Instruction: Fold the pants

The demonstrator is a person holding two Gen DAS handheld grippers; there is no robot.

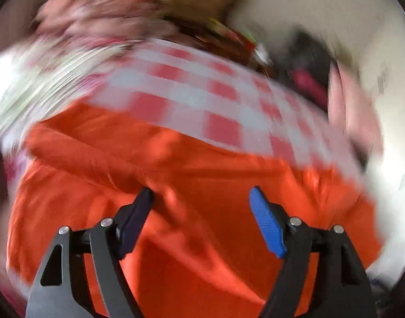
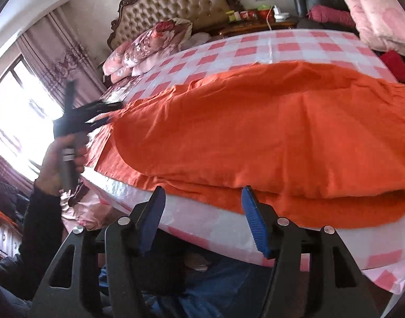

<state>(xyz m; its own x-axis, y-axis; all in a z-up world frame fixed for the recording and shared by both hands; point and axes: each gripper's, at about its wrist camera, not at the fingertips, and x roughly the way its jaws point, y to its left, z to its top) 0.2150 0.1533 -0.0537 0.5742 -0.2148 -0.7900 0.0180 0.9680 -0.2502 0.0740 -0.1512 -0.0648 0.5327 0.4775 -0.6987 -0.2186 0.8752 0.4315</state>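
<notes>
Holding a tool in each hand, we are looking at the orange pants [image 2: 255,137] lying folded over in two layers on the pink-and-white checked bed sheet [image 2: 295,45], close to the near edge of the bed. We are keeping the right tool [image 2: 202,206] wide and empty just short of that near edge, while the left tool [image 1: 202,201] is standing wide over the orange cloth with nothing pressed between its pads, though its own view is blurred, so contact with the fabric is hard to judge. Our left hand [image 2: 56,164] is gripping its handle beside the bed's left end, near the floral pillows [image 2: 149,45].
</notes>
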